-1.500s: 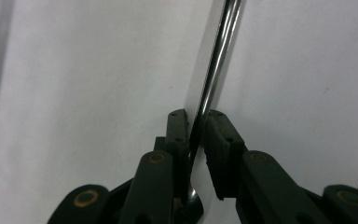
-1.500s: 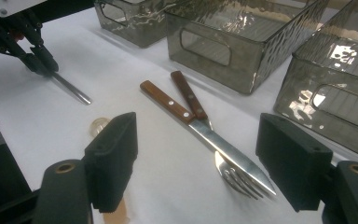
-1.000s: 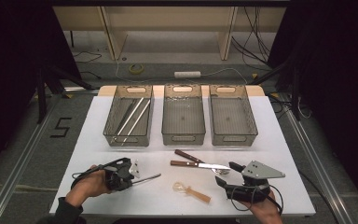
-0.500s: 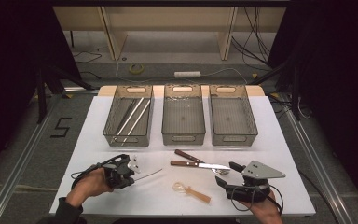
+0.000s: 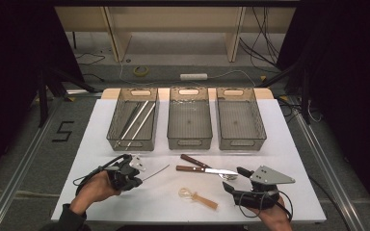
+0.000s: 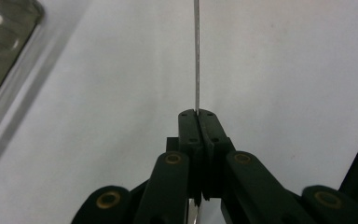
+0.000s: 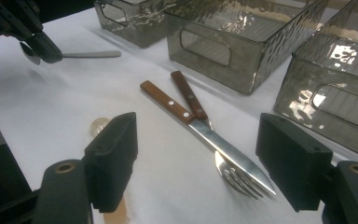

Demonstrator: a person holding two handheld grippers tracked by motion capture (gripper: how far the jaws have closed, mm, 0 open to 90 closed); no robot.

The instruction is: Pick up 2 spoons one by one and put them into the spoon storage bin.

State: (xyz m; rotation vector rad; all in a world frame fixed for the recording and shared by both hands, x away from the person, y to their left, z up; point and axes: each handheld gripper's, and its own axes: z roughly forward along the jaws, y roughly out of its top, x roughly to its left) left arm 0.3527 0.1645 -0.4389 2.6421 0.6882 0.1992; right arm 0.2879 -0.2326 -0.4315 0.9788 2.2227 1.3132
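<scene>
L tongs (image 6: 198, 114) clenched on thin metal utensil (image 6: 196, 56), its head hidden behind the tongs; R tongs (image 7: 196, 163) released over tabletop (image 5: 289, 144).

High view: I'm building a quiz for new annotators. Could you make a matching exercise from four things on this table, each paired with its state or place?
Things:
1. left tool
2. right tool
3. left bin
4. knife

States or places:
A. open, nothing between its jaws
B. holds long metal rods
C. shut on a thin metal utensil
D. lies on the table, crossed with a fork

Pairs: 1-C, 2-A, 3-B, 4-D
</scene>
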